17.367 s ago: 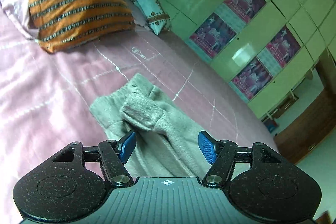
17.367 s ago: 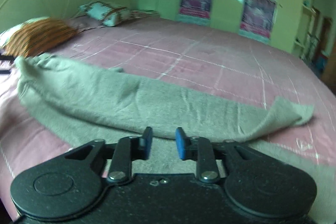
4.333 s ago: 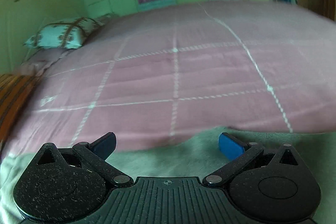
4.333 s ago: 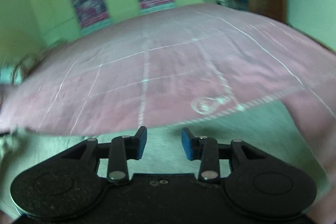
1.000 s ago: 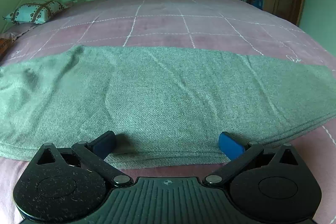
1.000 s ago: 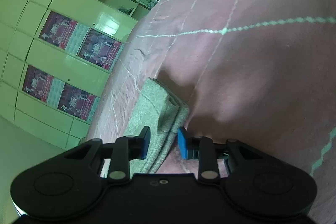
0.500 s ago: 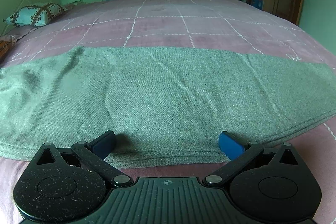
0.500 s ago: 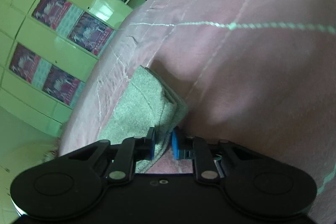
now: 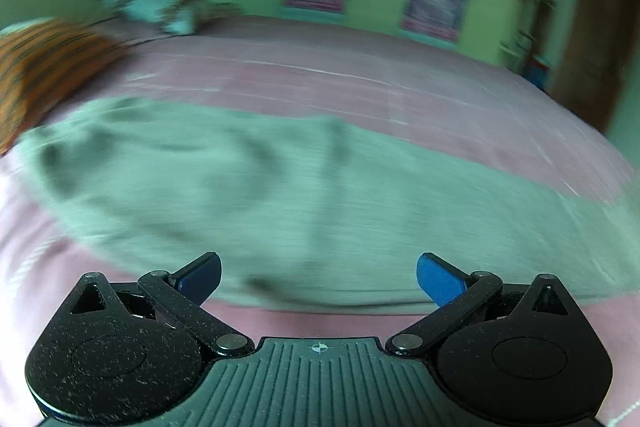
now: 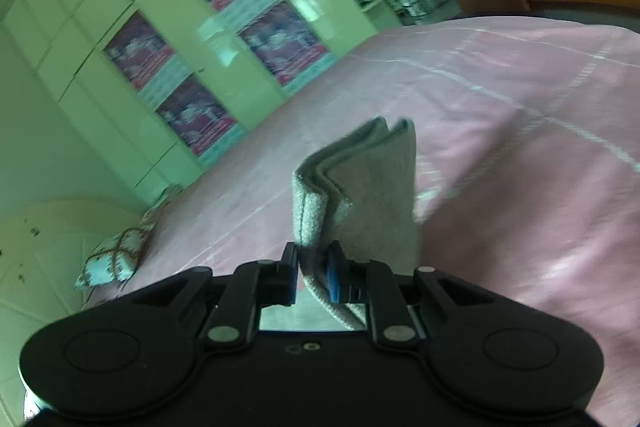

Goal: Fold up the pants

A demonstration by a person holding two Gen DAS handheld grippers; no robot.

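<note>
Change: grey pants (image 10: 360, 195) hem, flat on pink bedsheet (image 10: 520, 155) 0.5 s ago, now lifted, pinched by closed right gripper (image 10: 313, 273) | left gripper (image 9: 319, 277) wide open, nothing held, pants beneath | posters (image 10: 276, 39) unreadable

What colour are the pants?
Grey-green pants, clearest in the right wrist view, clamped in the right gripper.

Motion blur smears the pants (image 9: 280, 195) and pillows (image 9: 156, 9).
</note>
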